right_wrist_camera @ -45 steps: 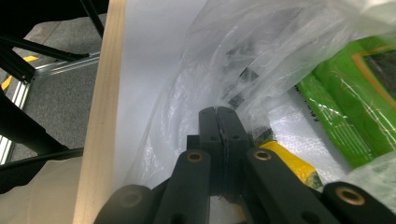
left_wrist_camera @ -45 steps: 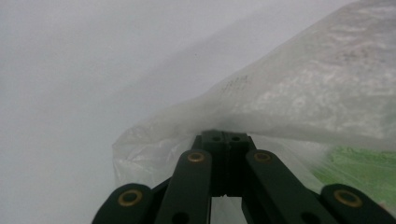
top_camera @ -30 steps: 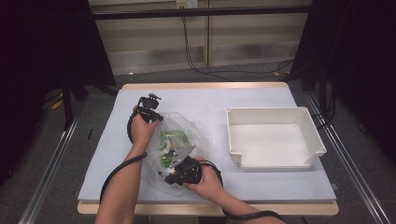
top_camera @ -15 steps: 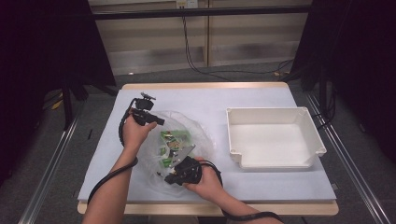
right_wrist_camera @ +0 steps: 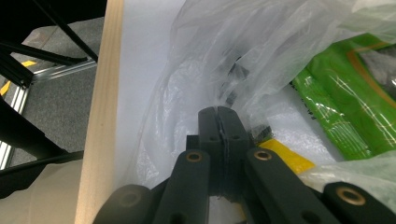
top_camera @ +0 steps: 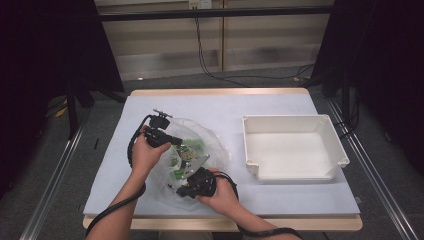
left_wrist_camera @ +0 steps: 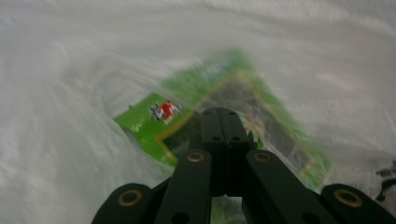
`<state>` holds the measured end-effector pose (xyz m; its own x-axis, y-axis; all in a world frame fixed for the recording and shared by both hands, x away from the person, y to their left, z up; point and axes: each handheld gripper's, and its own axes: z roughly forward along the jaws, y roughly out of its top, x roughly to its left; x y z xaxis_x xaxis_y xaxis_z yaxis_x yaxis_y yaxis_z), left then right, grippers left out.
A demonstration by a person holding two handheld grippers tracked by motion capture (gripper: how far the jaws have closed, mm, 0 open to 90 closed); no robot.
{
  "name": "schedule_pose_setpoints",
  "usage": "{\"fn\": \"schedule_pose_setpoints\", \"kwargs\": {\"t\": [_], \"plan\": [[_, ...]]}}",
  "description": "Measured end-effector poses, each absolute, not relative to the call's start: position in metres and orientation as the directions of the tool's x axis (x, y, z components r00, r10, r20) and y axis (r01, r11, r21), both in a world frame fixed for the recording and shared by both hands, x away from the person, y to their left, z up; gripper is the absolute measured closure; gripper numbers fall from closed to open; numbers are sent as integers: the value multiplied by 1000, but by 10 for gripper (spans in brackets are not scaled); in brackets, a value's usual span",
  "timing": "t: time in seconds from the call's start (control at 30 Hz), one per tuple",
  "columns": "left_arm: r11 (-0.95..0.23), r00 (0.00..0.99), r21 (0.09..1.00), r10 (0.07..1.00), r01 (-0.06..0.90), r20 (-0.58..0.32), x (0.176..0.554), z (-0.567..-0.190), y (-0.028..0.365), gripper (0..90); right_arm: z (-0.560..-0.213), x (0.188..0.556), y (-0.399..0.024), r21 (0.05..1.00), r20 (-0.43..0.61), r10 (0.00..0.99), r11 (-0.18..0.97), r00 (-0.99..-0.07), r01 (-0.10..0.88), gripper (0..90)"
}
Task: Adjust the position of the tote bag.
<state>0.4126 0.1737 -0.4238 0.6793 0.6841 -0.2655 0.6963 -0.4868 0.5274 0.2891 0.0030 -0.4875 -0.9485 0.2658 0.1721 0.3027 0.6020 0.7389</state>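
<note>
A clear plastic bag lies on the table's left half with green packets inside. My left gripper reaches in from the bag's upper left edge. Its jaws have just been closing and now meet on the bag's film, with a green packet showing through right ahead of the left gripper. My right gripper is at the bag's near edge. In the right gripper view the gripper is shut, pinching a fold of the bag, with a green packet at the right.
A white tray stands on the right half of the pale blue table. The wooden table edge runs close beside my right gripper. A yellow piece lies inside the bag. A cable loops from each gripper.
My left gripper has moved from the bag's far left corner toward the right and nearer, over the bag. The right gripper has stayed at the near edge.
</note>
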Motion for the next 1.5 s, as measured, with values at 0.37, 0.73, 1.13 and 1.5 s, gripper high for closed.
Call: {"fn": "schedule_pose_setpoints", "kwargs": {"t": [0.37, 0.73, 1.13, 1.5], "plan": [[-490, 642, 482, 734, 726, -221, 385, -437, 200, 900, -487, 289, 3, 738, 172, 273, 601, -946, 308, 890], [-453, 585, 448, 781, 771, -217, 381, -458, 227, 900, -487, 289, 3, 737, 165, 283, 601, -945, 309, 880], [-426, 573, 471, 788, 772, -225, 379, -458, 235, 900, -485, 290, -1, 737, 180, 301, 589, -936, 331, 827], [-411, 601, 526, 756, 744, -260, 376, -440, 226, 900, -460, 291, -9, 756, 165, 316, 567, -934, 326, 708]]}}
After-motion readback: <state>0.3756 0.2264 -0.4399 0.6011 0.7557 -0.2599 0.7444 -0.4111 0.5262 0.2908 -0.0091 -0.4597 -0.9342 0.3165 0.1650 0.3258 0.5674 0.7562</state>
